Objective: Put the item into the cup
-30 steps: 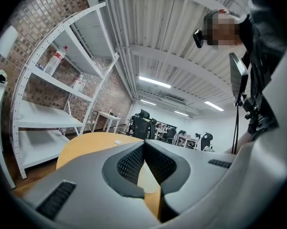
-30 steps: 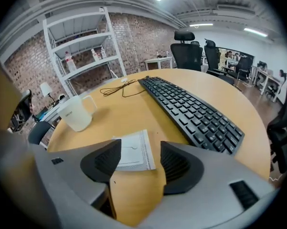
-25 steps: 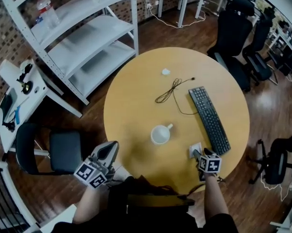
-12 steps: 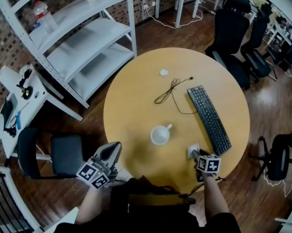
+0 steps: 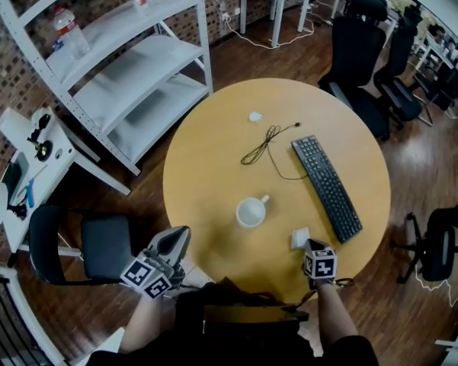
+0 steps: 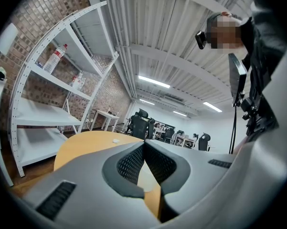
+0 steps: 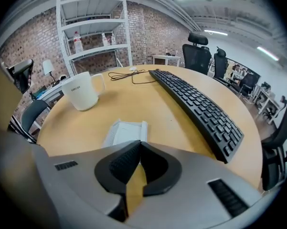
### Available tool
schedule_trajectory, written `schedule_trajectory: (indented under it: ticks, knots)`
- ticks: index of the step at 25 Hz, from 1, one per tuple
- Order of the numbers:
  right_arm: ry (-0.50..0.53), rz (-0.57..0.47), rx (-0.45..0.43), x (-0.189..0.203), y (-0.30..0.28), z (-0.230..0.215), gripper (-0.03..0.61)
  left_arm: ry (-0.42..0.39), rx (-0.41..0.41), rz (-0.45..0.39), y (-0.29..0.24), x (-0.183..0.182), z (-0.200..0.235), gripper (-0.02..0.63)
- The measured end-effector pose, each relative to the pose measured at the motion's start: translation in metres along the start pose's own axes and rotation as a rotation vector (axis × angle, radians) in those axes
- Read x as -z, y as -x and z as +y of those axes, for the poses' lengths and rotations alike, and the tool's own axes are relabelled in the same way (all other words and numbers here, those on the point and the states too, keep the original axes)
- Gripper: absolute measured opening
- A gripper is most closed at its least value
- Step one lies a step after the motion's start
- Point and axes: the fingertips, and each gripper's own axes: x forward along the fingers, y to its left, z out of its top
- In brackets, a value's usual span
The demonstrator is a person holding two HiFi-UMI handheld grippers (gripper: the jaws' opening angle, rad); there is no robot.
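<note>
Two finger pairs together: left gripper, right gripper. One cup, one white item, one keyboard.

Table: round, wood-coloured top.
Keyboard: black, slantwise along the table's right edge.
Cable: thin, dark, looped, on the far half, just left of the keyboard's far end.
White scrap: small, beyond the cable, toward the far edge.
Shelf unit: white, off the far-left edge, a bottle on an upper shelf.
Office chairs: black, past the far-right edge.
Padded chair: dark, off the near-left edge.
</note>
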Motion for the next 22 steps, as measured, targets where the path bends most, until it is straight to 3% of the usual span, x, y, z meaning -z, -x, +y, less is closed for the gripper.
schedule_trajectory:
  ticks: [2,5,14,16,22]
  knots:
    - [0.006,-0.006,-0.001,0.000,0.001,-0.001,0.015,-0.001,0.004,0.004,0.000,0.001,-0.001,-0.005]
    - [-0.002,0.007,-0.018,0.000,-0.001,-0.001,0.077,0.001,0.009,0.006,0.000,0.002,-0.002,-0.005]
    - [-0.025,0.030,0.001,0.004,-0.005,-0.015,0.075,0.005,0.010,0.012,0.002,0.004,-0.007,-0.005]
    - [-0.014,0.038,0.015,0.005,-0.004,-0.018,0.009,0.007,0.005,0.011,0.002,0.004,-0.007,-0.005]
    - [0.004,-0.001,-0.004,-0.006,0.006,-0.009,0.009,0.008,0.010,-0.002,0.000,0.002,-0.008,-0.005]
